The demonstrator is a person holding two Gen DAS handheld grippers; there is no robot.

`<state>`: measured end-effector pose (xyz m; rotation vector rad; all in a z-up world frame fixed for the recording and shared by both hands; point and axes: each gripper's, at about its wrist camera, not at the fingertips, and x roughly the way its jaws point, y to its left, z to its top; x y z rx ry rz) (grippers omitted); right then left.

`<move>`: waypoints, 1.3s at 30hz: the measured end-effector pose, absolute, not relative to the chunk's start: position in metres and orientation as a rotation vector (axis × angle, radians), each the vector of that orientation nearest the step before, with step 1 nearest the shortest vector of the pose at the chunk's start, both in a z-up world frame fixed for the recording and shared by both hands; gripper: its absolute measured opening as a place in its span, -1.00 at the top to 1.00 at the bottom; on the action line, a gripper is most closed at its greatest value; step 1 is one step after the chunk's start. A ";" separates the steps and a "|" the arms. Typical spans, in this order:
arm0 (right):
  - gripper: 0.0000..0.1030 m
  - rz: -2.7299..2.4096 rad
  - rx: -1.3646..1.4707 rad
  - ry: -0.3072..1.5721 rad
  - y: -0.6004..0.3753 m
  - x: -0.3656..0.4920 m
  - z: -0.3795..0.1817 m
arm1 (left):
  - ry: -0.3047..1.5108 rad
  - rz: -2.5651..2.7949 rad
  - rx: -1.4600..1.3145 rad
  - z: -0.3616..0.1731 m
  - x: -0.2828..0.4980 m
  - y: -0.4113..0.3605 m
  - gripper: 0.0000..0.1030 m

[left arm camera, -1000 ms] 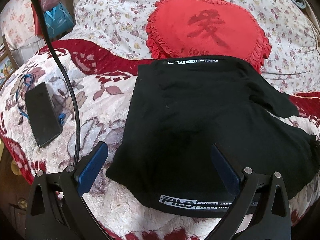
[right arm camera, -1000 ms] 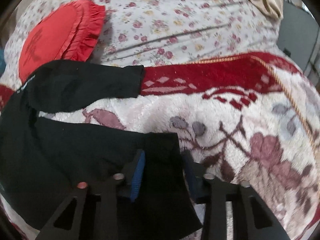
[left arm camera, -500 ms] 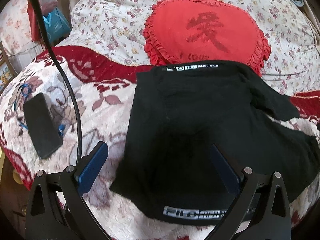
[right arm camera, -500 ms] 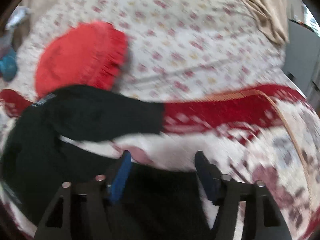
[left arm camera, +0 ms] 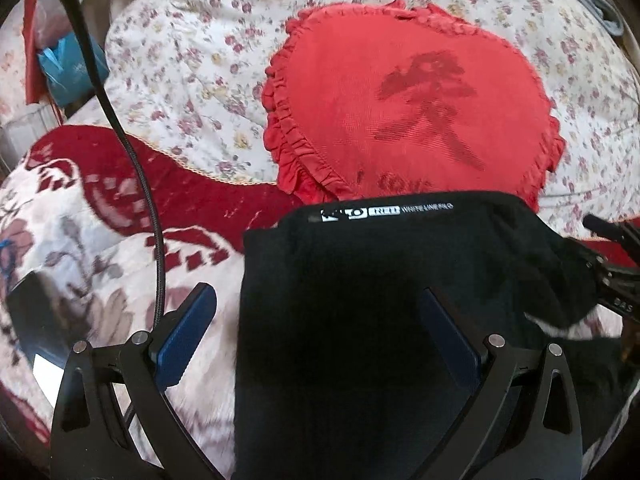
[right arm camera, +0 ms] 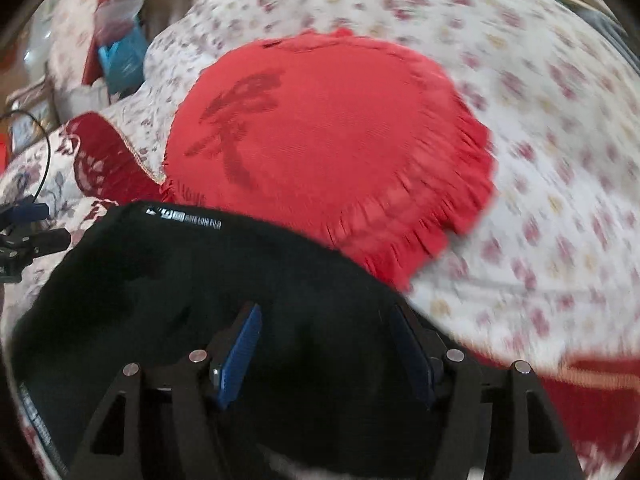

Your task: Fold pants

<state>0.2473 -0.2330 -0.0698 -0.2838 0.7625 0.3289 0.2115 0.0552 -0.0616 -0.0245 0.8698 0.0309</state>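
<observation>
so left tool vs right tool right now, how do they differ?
The left tool is spread wider than the right tool. The left straddles the black pants' edge, one finger over the blanket; the right sits wholly over the pants. Both are open and grip nothing.

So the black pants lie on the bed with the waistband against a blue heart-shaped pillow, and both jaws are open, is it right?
Not quite: the pillow is red, not blue, as the left wrist view shows. The rest holds: the black pants lie on the bed, the waistband against it, and the jaws of the left gripper and right gripper stand open.
</observation>
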 end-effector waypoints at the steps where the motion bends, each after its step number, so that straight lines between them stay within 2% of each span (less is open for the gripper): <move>1: -0.25 0.333 -0.308 0.758 -0.226 0.260 -0.072 | 0.876 0.037 -0.023 -0.065 0.221 0.056 -0.99; 5: -0.25 0.343 -0.363 0.762 -0.213 0.298 -0.087 | 0.896 0.047 -0.024 -0.075 0.248 0.057 -0.99; 11: -0.21 0.403 -0.449 0.795 -0.192 0.312 -0.116 | 0.923 0.049 -0.045 -0.086 0.262 0.061 -0.99; 13: 0.02 0.405 -0.471 0.789 -0.184 0.314 -0.121 | 0.927 0.054 -0.035 -0.088 0.263 0.060 -0.99; 15: 0.46 0.389 -0.486 0.795 -0.179 0.313 -0.126 | 0.935 0.059 -0.032 -0.090 0.264 0.060 -0.99; 18: 0.84 0.405 -0.484 0.790 -0.175 0.312 -0.125 | 0.935 0.066 -0.043 -0.090 0.263 0.063 -0.99; 20: 0.93 0.415 -0.487 0.759 -0.175 0.299 -0.118 | 0.928 0.074 -0.048 -0.089 0.259 0.067 -0.99; 27: 0.95 0.448 -0.506 0.633 -0.178 0.218 -0.076 | 0.886 0.102 -0.110 -0.066 0.222 0.097 -0.99; 33: 0.95 0.502 -0.442 0.595 -0.186 0.130 -0.046 | 0.854 0.117 -0.156 -0.049 0.173 0.118 -0.99; 39: 0.97 0.586 -0.474 0.706 -0.187 0.034 -0.077 | 0.876 0.120 -0.189 -0.053 0.136 0.132 -0.99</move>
